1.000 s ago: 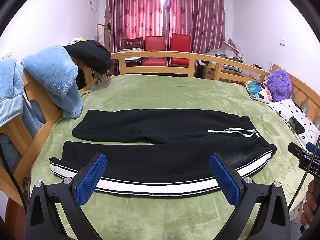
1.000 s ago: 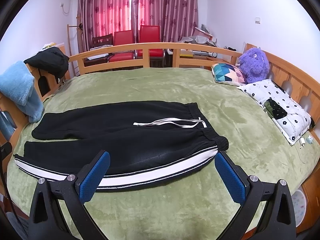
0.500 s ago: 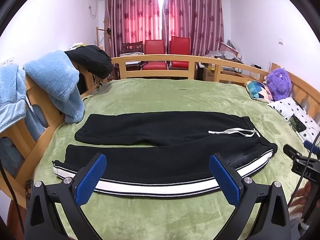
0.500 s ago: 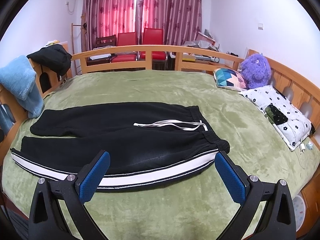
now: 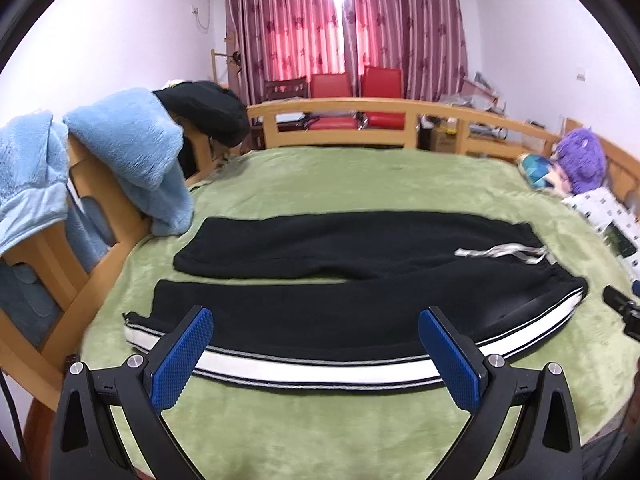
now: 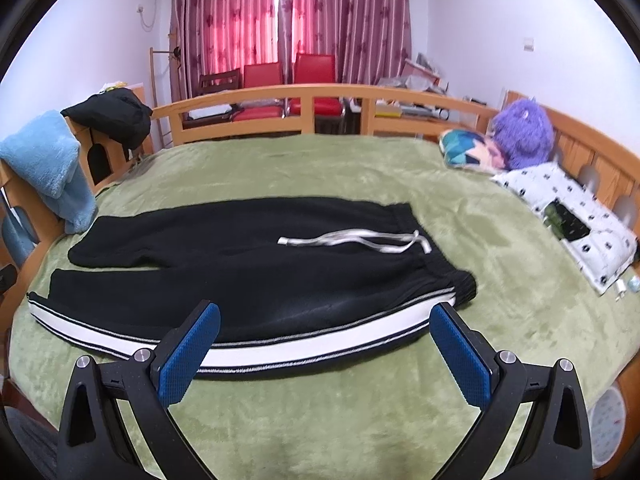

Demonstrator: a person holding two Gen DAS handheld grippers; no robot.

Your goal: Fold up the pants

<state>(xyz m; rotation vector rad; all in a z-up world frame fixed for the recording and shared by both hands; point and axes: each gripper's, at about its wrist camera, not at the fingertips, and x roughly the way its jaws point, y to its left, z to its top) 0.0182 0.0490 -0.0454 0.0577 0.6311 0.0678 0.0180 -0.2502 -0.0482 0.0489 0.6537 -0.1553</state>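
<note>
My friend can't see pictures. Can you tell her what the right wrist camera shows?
Black pants with a white side stripe lie flat, unfolded, on a green bed blanket. The open right gripper hangs above their near edge.

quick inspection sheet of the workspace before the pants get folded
surface: green blanket spread over a wooden-railed bed.
job's things: black pants lie flat and unfolded, legs toward the left, waistband right, white side stripe on the near edge, white drawstring loose on top.
clutter: patterned pillow with a dark item on it, colourful cushion, purple plush toy, all at the right edge.
grippers: left gripper and right gripper both hover at the near edge, jaws wide apart, holding nothing.
cables: thin cable by the pillow's near corner.
surroundings: blue towel and black garment over the left rail, red chairs, curtains.
</note>
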